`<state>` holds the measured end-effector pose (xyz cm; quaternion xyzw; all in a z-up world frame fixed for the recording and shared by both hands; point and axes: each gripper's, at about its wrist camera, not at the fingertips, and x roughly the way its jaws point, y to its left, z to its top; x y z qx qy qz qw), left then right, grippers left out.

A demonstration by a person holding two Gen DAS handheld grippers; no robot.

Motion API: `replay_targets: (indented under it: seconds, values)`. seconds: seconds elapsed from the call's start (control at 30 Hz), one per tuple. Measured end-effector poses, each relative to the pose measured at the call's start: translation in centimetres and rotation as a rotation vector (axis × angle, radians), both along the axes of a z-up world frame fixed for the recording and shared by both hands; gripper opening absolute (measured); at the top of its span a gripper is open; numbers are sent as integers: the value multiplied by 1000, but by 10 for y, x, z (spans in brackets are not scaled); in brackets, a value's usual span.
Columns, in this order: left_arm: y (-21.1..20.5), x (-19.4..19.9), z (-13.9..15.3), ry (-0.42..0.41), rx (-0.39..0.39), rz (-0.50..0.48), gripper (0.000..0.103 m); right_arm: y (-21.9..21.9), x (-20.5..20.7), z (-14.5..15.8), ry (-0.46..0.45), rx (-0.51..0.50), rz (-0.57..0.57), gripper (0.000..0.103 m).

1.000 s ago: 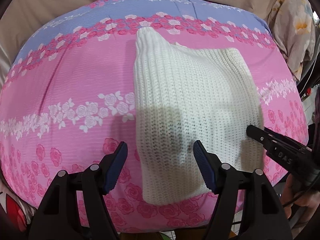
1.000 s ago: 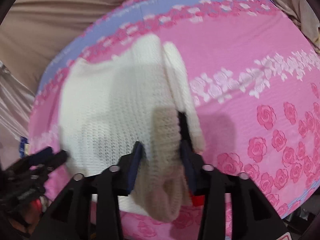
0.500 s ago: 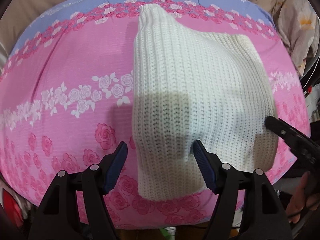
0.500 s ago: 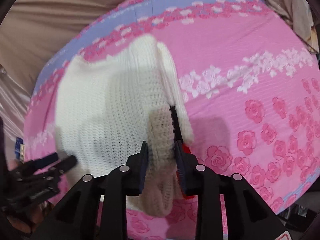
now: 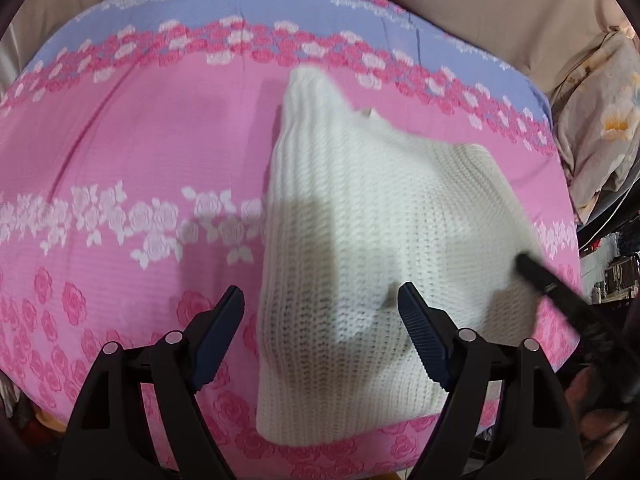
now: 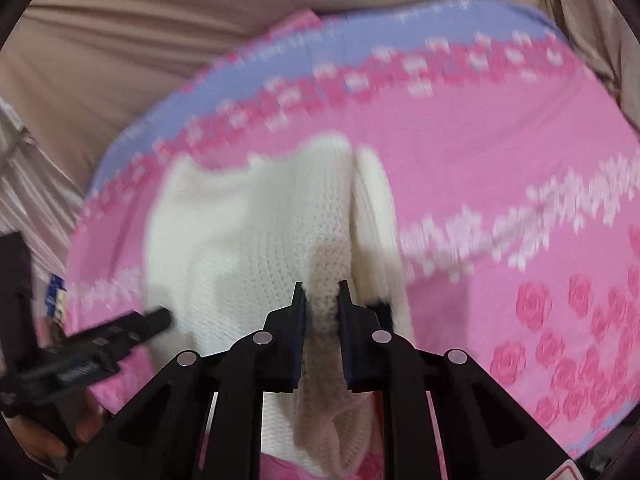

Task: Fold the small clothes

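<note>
While your right gripper pinches a bunched edge of the white knit sweater lying on the pink bed cover and your left gripper hovers with fingers spread wide, a quick tug could slip the knit free or drag everything crooked.

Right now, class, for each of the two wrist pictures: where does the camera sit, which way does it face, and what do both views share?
Left wrist: sits behind the open left gripper, facing forward and down at the white knit garment; its own fingers show.
Right wrist: sits behind the right gripper, pinching a garment fold; its fingers show.
Shared: garment, pink floral bedspread, and each view catches the other gripper.
</note>
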<state>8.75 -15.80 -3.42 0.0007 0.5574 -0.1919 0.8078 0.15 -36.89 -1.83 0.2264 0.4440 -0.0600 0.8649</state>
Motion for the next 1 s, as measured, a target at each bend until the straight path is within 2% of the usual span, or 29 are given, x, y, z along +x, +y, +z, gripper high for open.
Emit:
replay_targets:
  seconds: [0.03,0.07,0.1,0.13,0.17,0.3,0.33,0.4,0.43,0.47,0.53,0.6,0.67,0.7,0.77,0.9,1.0]
  values:
    - [0,2,1,-5,6,2,79,-4,1,1,-14,-12,-8,14]
    - [-1,3,0,-6,13,5,80,-7,5,-8,13,-20,-9,14]
    - [-2,4,-3,-1,22,5,80,-10,10,-24,69,-28,-3,14]
    - [-4,6,-8,16,36,2,80,-13,16,-49,162,-29,8,14]
    - [-5,6,-12,29,38,-1,80,-13,16,-60,181,-23,15,15]
    - [-5,0,-8,23,43,-8,80,-14,6,-40,134,13,-17,19]
    - [-3,-1,-7,22,45,-9,80,-13,0,-30,113,33,-10,23]
    - [4,-4,-3,28,22,0,80,-6,-11,-19,93,28,6,24]
    - [6,-6,-1,33,14,3,80,-1,-20,-17,95,34,17,32]
    - [10,-9,1,36,7,5,80,3,-28,-17,102,41,23,39]
    - [19,-16,4,35,3,6,80,11,-43,-27,130,66,29,45]
    - [26,-20,5,34,10,7,80,16,-50,-42,171,85,16,47]
    - [35,-25,5,36,22,13,80,15,-52,-60,213,147,-19,47]
    - [41,-27,6,39,23,20,80,14,-52,-66,224,179,-39,44]
    - [51,-27,12,29,24,46,80,14,-50,-61,192,219,-58,13]
    - [80,-25,31,-27,12,105,80,35,-32,-20,102,177,-10,10]
    - [119,-21,46,-68,13,196,80,85,0,20,34,151,130,9]
